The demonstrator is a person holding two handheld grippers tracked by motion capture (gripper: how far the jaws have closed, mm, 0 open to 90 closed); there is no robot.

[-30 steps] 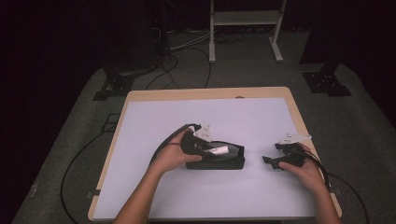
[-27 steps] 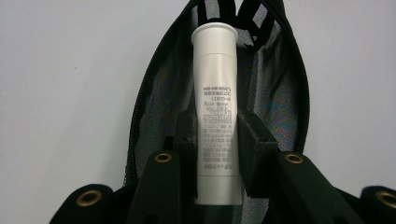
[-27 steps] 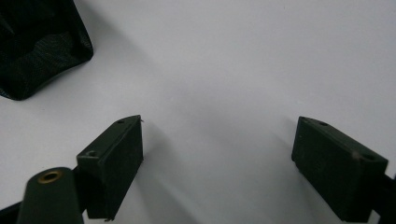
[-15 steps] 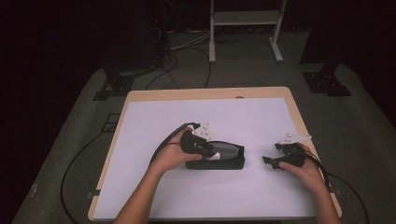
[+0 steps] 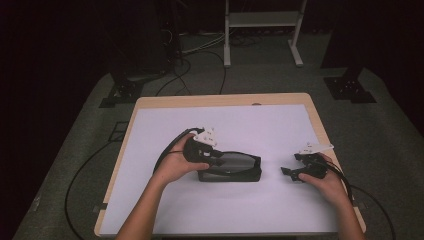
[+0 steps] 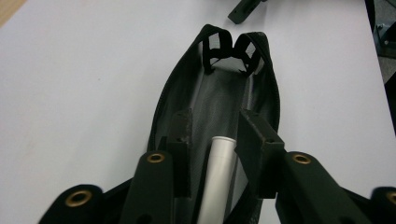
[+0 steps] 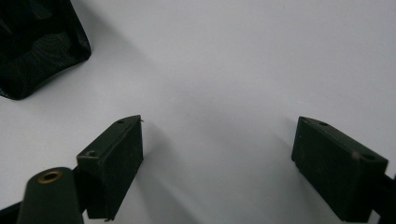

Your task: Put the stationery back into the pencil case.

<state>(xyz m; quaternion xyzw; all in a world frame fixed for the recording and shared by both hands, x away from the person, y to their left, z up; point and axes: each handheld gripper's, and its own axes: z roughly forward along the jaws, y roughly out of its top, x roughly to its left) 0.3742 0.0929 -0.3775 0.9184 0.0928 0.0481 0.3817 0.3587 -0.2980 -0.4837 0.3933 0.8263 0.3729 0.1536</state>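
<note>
A black mesh pouch (image 5: 246, 173) lies open in the middle of the white table (image 5: 240, 125), its mouth toward my left hand. My left gripper (image 5: 221, 159) reaches into that mouth. In the left gripper view a white tube (image 6: 219, 172) lies inside the pouch (image 6: 219, 91), between the jaws of the left gripper (image 6: 215, 137). The jaws stand slightly wider than the tube, with a gap on one side. My right gripper (image 5: 288, 172) rests low over the table to the right of the pouch, apart from it. The right gripper (image 7: 219, 149) is wide open with nothing between its fingers.
A corner of the pouch (image 7: 37, 46) shows at the top left of the right gripper view. Cables (image 5: 165, 155) trail from both grippers over the table edges. Stands and cables crowd the dark floor behind the table. Bare white surface lies all around the pouch.
The white tube, seen sticking out near the pouch mouth earlier, has gone deeper into the pouch with my left gripper. The right gripper has stayed put.
</note>
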